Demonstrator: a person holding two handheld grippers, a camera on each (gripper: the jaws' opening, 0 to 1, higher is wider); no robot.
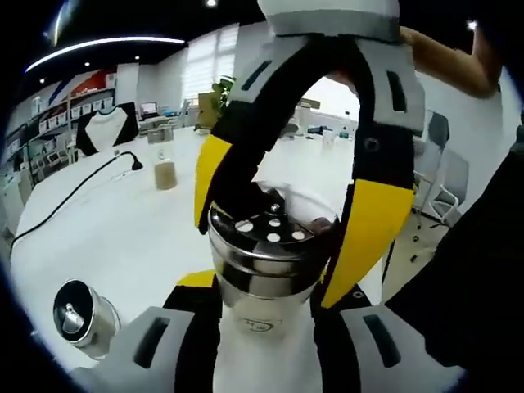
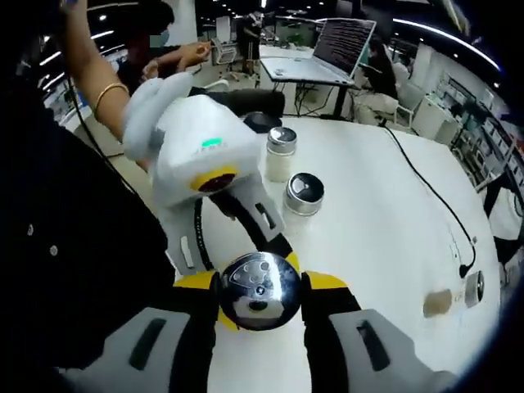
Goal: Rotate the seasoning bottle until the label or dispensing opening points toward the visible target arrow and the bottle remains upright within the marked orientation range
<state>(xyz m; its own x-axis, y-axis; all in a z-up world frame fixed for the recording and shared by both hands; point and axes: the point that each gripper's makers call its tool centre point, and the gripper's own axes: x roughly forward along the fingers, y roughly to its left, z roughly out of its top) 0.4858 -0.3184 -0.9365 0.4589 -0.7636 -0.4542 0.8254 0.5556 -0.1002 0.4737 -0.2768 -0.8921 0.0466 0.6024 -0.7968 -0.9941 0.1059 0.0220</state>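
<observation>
Both grippers clamp the bottle on the table: right gripper on its cap, left gripper on its body. Its label is hidden. Right gripper view shows two more shakers.

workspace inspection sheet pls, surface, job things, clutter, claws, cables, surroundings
surface: white tabletop, bare patches clean.
job's things: upright glass seasoning bottle with perforated steel cap, held between both claws; target arrow: nothing seen.
clutter: two steel-capped shakers standing together; glass jar of tan powder.
grippers: left claw shut on the bottle body; right claw shut on its cap from the opposite side.
cables: black cord across the table to a plug.
surroundings: open laptop on a far desk, office chairs, seated people.
</observation>
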